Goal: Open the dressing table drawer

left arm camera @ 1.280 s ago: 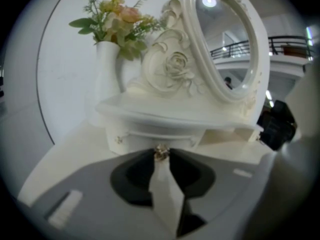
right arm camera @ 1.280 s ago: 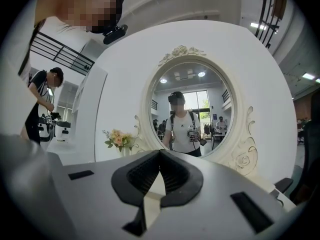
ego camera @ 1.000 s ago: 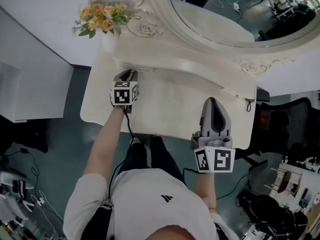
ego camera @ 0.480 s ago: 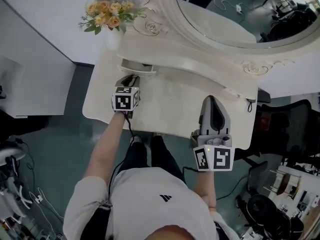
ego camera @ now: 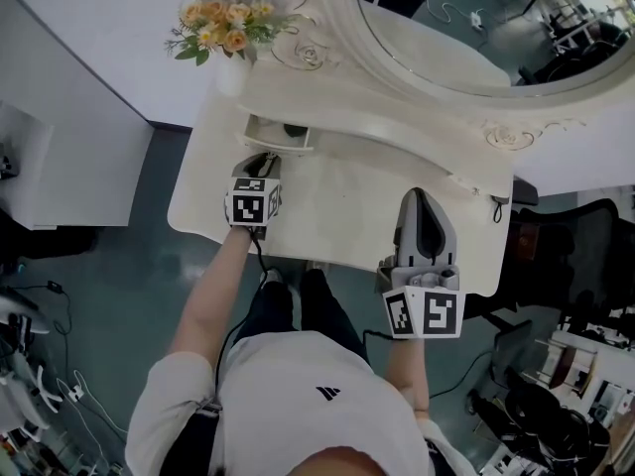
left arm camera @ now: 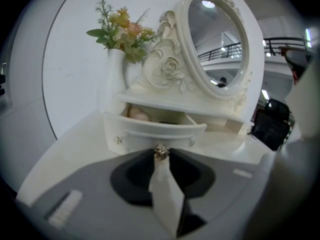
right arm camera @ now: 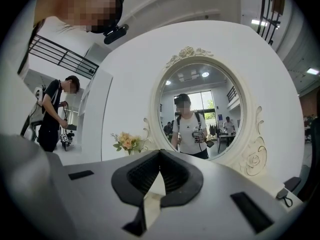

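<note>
The white dressing table (ego camera: 347, 211) has its small left drawer (ego camera: 270, 135) pulled partway out from under the mirror shelf. In the left gripper view the curved drawer front (left arm camera: 150, 132) stands open, and a pale round thing (left arm camera: 139, 114) lies inside. My left gripper (ego camera: 266, 160) is shut on the drawer's golden knob (left arm camera: 160, 151), which sits pinched at the jaw tips (left arm camera: 160, 155). My right gripper (ego camera: 425, 200) hovers over the table's right front, apart from the drawer. It points level at the mirror, and its jaws (right arm camera: 160, 154) are shut with nothing between them.
The oval mirror (ego camera: 466, 28) rises at the back. A white vase of flowers (ego camera: 223, 28) stands at the back left, close behind the drawer. A black chair (ego camera: 571, 246) stands to the right of the table. A white cabinet (ego camera: 60, 157) stands to its left.
The left gripper has drawn back toward the person with the knob in its jaws, and the drawer has slid out. The right gripper has stayed in place.
</note>
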